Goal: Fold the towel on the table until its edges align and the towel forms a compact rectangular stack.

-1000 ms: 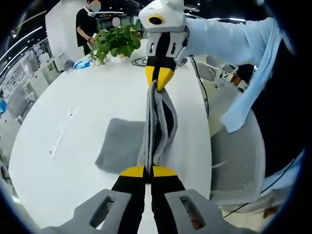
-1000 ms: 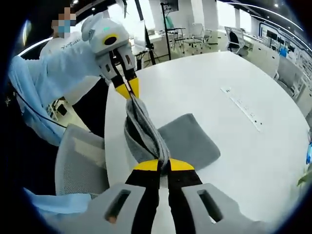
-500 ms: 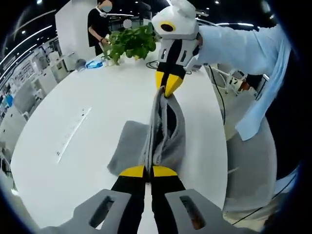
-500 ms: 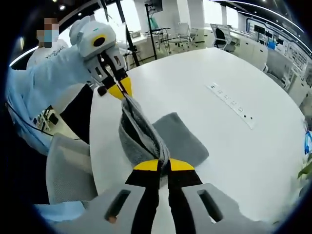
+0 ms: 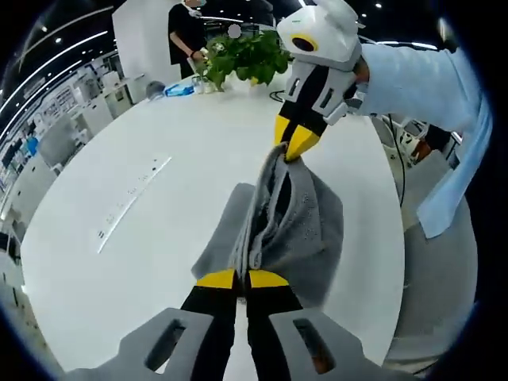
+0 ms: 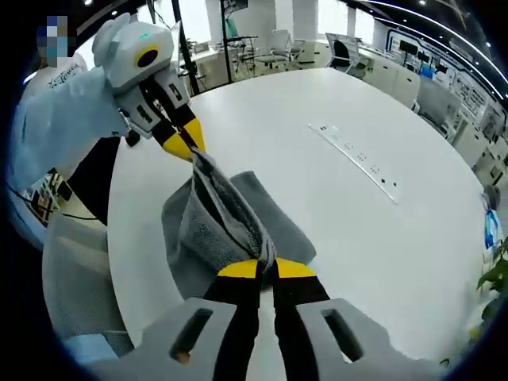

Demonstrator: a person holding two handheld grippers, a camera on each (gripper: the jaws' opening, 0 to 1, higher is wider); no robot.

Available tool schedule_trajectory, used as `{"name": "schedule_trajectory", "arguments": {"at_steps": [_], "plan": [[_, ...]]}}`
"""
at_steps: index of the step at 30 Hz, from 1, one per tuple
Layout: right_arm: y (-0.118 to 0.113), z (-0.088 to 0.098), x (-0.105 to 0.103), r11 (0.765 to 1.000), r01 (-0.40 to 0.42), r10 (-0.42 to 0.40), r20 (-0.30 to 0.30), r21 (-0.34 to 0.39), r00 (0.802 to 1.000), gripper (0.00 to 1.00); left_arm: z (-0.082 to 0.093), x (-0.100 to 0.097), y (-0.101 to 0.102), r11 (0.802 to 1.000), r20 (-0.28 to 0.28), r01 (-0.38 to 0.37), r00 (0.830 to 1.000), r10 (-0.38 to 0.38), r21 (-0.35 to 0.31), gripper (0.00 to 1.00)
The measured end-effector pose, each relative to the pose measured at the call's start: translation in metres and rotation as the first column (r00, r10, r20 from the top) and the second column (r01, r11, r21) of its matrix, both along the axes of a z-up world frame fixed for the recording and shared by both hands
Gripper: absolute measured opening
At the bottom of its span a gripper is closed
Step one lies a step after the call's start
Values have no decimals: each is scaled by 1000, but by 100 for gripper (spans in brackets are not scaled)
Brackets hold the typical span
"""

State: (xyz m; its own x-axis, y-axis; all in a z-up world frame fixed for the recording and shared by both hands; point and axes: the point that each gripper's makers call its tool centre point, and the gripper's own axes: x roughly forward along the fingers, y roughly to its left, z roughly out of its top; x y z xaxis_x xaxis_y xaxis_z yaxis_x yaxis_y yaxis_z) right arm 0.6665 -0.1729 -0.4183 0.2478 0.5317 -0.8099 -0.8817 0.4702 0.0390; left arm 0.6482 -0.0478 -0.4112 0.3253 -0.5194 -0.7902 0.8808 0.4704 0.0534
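Since the earlier frames, the grey terry towel (image 5: 278, 226) has been carried further over the round white table (image 5: 159, 143); where the raised part hung by the table's near edge with the chair behind it, it now hangs over the table top and over its own lower layer. Your left gripper (image 5: 242, 279) has its yellow-tipped jaws closed tight on one end of the raised towel edge. Your right gripper (image 6: 267, 269) is likewise clamped on the other end of that edge, and it also shows across the towel in the left gripper view (image 5: 295, 141). Between the two grips the edge runs taut and level, while the cloth below sags in loose folds. The remaining part of the towel lies flat on the table beneath.

Assessment: this cloth is soft, light and limp; it holds no shape of its own and drapes wherever unsupported. The pile looks grippy, so slippage is unlikely. Corner grips on the leading edge are the correct hold; keep the edge tensioned so it lands straight on the lower layer.

Beyond the towel, a recessed socket strip (image 6: 353, 155) runs along the table, and a green potted plant (image 5: 242, 57) stands at the far edge.
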Motion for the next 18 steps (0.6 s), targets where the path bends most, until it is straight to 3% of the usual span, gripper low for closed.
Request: {"name": "schedule_trajectory", "arguments": {"at_steps": [18], "plan": [[1, -42, 13, 997, 33, -29, 55, -70, 998, 4, -38, 21, 2, 993, 26, -114, 993, 114, 4, 3]]}}
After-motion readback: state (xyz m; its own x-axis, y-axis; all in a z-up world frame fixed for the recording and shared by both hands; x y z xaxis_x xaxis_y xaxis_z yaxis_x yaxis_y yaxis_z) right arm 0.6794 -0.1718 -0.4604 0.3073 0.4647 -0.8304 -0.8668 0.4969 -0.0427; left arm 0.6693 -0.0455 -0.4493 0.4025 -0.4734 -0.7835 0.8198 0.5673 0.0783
